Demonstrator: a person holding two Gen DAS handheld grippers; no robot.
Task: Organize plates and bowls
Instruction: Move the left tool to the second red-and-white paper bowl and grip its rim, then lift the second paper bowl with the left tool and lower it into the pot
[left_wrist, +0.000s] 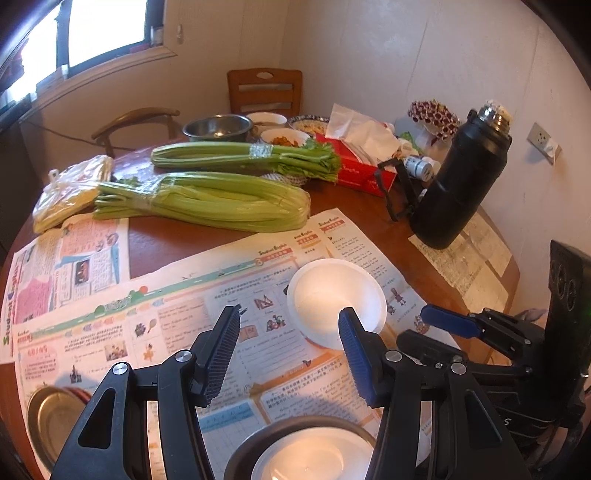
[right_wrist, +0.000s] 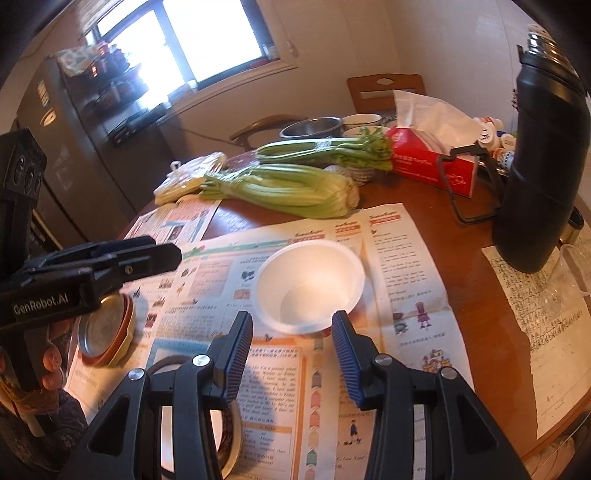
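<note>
Left wrist view: a round brown wooden table (left_wrist: 173, 240) stands in a corner of pale walls, a window at 11 o'clock and a slatted wooden chair (left_wrist: 264, 90) at 12. Printed newspaper (left_wrist: 177, 314) covers its near half. A smooth white bowl (left_wrist: 334, 299), round and empty, sits upright on the paper just right of centre. Two ribbed green celery bunches (left_wrist: 207, 201) lie across the middle, a steel bowl (left_wrist: 218, 127) behind them, a red tissue box (left_wrist: 364, 170) at 1 o'clock and a matte black flask (left_wrist: 460, 181) at 2. A steel plate (left_wrist: 51, 417) lies at 8 o'clock; a dark-rimmed dish (left_wrist: 306, 454) with a white centre at 6. The left gripper (left_wrist: 290, 350) is parted, its ridged pads holding nothing, the bowl just beyond its right finger. Right wrist view: a grey fridge (right_wrist: 70, 155) stands at 10 o'clock under the window. The white bowl (right_wrist: 310, 286) rests on the paper at centre, just past the right gripper (right_wrist: 291, 356), whose pads stand apart, empty. At 9 o'clock steel and reddish plates (right_wrist: 107, 325) are stacked under the left gripper (right_wrist: 147, 258).
</note>
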